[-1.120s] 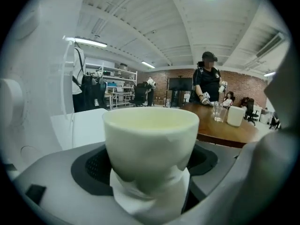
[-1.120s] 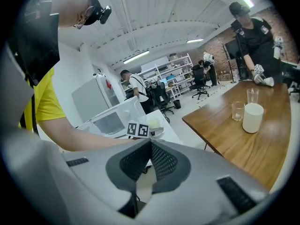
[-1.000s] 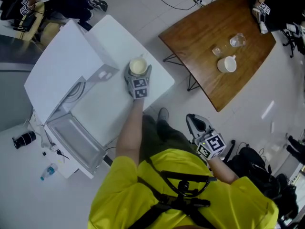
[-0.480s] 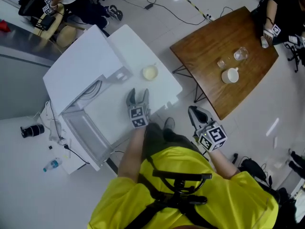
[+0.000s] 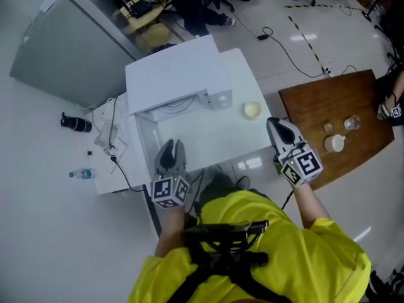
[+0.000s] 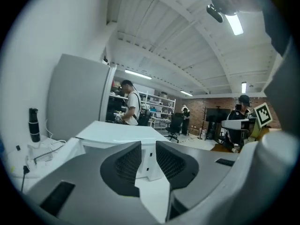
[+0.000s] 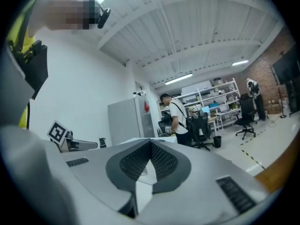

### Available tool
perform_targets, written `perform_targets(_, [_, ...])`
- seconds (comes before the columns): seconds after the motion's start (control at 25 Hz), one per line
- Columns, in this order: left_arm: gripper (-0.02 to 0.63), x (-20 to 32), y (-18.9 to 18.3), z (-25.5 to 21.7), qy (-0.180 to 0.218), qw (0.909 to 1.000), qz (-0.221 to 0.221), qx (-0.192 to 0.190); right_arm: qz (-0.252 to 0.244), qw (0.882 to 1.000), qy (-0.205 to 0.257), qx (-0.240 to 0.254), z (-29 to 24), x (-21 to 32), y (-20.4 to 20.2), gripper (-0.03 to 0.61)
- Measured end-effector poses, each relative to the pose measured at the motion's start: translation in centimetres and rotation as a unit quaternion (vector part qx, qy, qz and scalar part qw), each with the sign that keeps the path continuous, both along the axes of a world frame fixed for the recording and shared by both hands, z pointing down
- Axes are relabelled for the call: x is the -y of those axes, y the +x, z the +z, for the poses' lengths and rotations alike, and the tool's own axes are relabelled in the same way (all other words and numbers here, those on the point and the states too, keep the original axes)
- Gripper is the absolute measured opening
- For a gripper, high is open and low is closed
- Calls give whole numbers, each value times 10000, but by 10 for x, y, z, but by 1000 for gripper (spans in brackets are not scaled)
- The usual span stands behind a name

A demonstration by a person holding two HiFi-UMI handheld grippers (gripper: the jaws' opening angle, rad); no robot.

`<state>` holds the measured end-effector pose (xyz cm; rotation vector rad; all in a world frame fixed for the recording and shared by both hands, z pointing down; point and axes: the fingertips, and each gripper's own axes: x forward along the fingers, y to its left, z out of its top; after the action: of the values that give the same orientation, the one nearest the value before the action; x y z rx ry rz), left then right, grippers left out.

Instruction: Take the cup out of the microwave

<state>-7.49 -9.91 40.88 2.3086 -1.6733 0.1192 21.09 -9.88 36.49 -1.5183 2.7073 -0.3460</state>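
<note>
The cream cup (image 5: 252, 110) stands upright on the white table (image 5: 214, 137), just right of the white microwave (image 5: 177, 81), whose door (image 5: 144, 149) hangs open at the left. My left gripper (image 5: 170, 151) hovers over the table's near edge in front of the microwave's opening, well left of the cup. Its jaws are closing to a narrow gap with nothing between them (image 6: 147, 146). My right gripper (image 5: 278, 128) is raised near the table's right edge, a little right of and nearer than the cup. It is shut and empty (image 7: 150, 146).
A wooden table (image 5: 315, 106) at the right carries a white mug (image 5: 333, 143) and a glass (image 5: 351, 123). A grey cabinet (image 5: 63, 36) stands at the back left. A black bottle (image 5: 76, 124), a water bottle (image 5: 81, 174) and cables lie on the floor at the left.
The left gripper let go of the cup on the table, pulled back towards me and its jaws narrowed. The right gripper rose beside the table. The view swung round.
</note>
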Motion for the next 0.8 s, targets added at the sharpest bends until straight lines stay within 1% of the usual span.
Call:
perform_targets(0.08, [95,-15,-17,-24,52,9998,-126,-116,-259,9996,97,18,-16,1,-18,5])
perform_targets(0.16, [95,-29,-30,-41,45,9996,-206,-172,-387,9992,143,-5,-26,-2,-31,3])
perform_targets(0.24, [95,-43,-43,-53,47,9994,-323,-147,-471,9987,168,-59,-31,-6,-39,3])
perform_targets(0.36, [95,-52,-55,-68,178,9990,-407,-63,-557,9981,212,-133,-35,-6,-43,3])
perform_targets(0.44, [95,-51,-60,-72,201,9989,-427,-8,-538,9982,219,-159,-36,-5,-42,3])
perform_targets(0.6, [95,-49,-67,-69,111,9989,-454,49,-477,9985,208,-193,-37,-11,-40,3])
perform_targets(0.8, [95,-46,-65,-68,52,9990,-435,77,-370,9990,116,-202,-35,-17,-29,3])
